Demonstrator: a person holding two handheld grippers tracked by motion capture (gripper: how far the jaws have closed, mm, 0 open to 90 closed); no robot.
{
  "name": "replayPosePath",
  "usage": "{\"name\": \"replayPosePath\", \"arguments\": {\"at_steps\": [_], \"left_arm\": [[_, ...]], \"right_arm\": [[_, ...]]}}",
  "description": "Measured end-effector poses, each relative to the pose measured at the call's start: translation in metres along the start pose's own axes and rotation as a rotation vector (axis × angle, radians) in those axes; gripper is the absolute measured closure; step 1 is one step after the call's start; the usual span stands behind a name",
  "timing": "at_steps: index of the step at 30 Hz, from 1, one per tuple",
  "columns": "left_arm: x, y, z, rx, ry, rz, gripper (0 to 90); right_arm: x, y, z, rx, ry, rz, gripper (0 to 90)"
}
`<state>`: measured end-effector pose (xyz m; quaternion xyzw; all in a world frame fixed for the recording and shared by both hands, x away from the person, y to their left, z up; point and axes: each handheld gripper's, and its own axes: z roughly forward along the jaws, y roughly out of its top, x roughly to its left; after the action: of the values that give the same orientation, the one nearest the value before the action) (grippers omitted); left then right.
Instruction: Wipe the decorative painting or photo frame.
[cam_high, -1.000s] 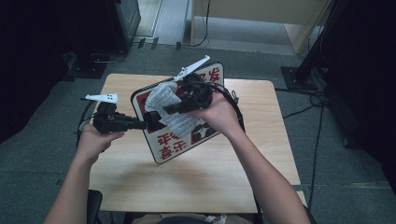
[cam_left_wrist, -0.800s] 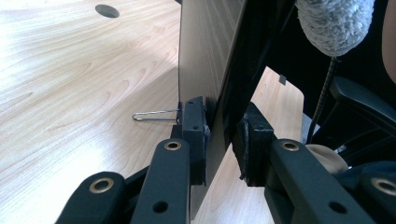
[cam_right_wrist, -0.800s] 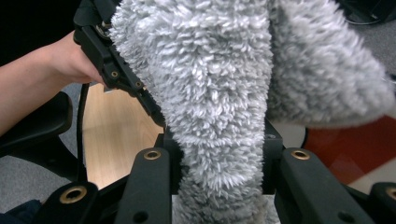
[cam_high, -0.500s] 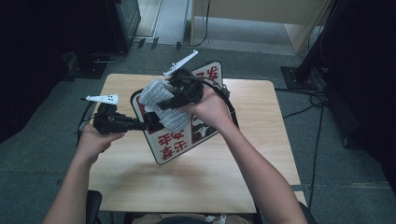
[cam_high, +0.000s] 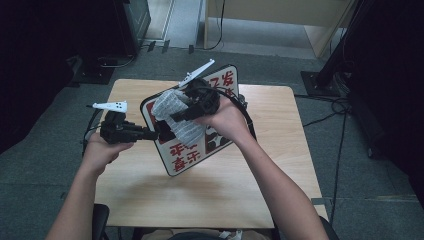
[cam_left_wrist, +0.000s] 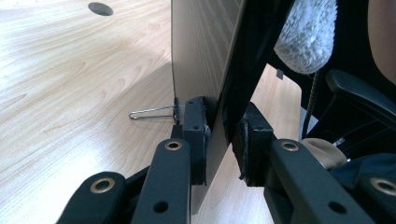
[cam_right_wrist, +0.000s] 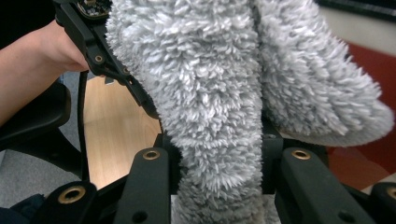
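From the high view: my left tongs (cam_high: 159, 133) are pinching the left edge of the sign board (cam_high: 185, 155), propping it tilted above the middle of the table (cam_high: 280, 150), nearer its far edge. My right tongs (cam_high: 180, 116) are clamped on the grey cloth (cam_high: 172, 112) and pressing it against the board's face. To wipe well, I reckon I keep the left grip firm and steady, sweep the cloth in long strokes across the printed face, and don't push so hard the board twists out.

Left gripper view: my pads (cam_left_wrist: 195, 135) squeeze the thin board (cam_left_wrist: 205, 51) edge-on, pale back towards the table, dark rim between them. A small wire clip (cam_left_wrist: 152, 112) sticks out at the edge. The fluffy cloth (cam_left_wrist: 306, 35) peeks over the top.

Right gripper view: shaggy grey cloth (cam_right_wrist: 219, 102), thick and soft, bunched between my tongs (cam_right_wrist: 217, 163), folds flopping to the right over the red of the board (cam_right_wrist: 369, 168). White face, red characters, black border: glossy, I'd guess, so it should wipe easily.
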<state>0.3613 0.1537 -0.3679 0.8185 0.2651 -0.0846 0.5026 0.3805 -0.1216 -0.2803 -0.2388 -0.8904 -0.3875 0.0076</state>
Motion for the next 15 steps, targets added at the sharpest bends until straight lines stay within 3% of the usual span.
{"name": "replayPosePath", "arguments": {"at_steps": [15], "left_arm": [[0.001,0.000,0.000,0.002,-0.008,0.001,76.4]], "right_arm": [[-0.004,-0.016,0.011,0.001,0.029,0.019,66.5]]}}
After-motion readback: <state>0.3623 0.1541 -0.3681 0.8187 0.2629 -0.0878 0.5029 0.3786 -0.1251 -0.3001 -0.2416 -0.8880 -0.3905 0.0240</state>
